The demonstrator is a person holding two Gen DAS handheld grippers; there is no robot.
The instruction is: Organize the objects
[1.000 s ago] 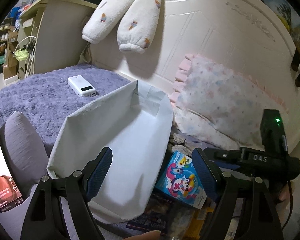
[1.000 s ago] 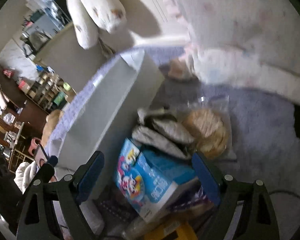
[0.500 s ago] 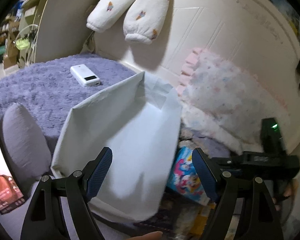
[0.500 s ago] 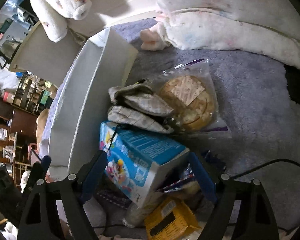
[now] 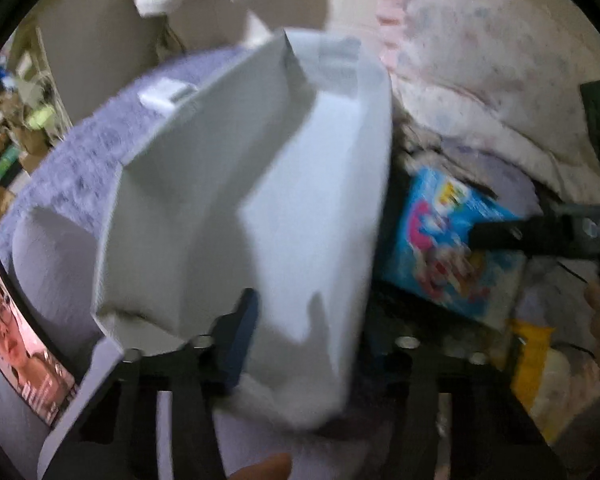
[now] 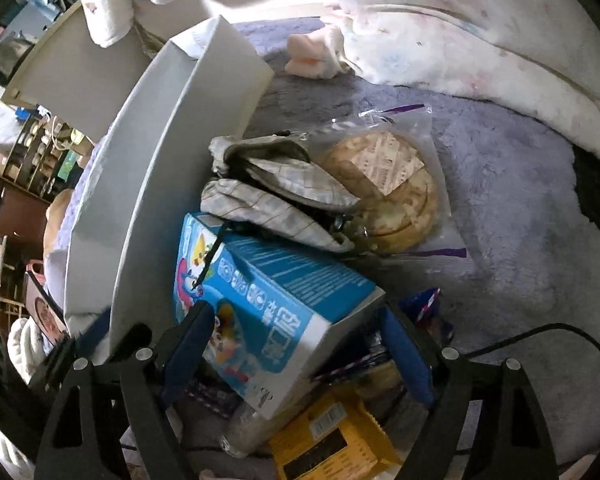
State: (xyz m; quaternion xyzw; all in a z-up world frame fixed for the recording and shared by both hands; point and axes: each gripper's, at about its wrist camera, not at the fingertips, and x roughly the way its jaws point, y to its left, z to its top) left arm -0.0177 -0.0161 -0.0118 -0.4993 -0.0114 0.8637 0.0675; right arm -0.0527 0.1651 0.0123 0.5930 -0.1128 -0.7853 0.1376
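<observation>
A white paper bag [image 5: 220,200] stands open on the purple bedspread [image 6: 500,184]. My left gripper [image 5: 304,340] has the bag's near wall between its fingers and its jaws are closing on it. The view is blurred. To the bag's right lies a blue cartoon box [image 5: 440,248]. In the right wrist view the blue box [image 6: 268,280] lies on a pile, beside the bag [image 6: 140,200]. My right gripper [image 6: 296,340] hangs open over the box's near corner. Its fingers straddle the corner without pressing.
A checked cloth pouch [image 6: 276,184] and a bagged round cake [image 6: 392,192] lie behind the box, a yellow packet [image 6: 332,436] in front. A white power bank [image 5: 164,96] lies beyond the bag. A pillow [image 6: 460,20] and headboard stand behind. A lit screen [image 5: 20,340] stands at left.
My left gripper has dropped and tilted down onto the bag, and its wide-open jaws have closed in on the near wall. My right gripper has sunk closer over the blue box.
</observation>
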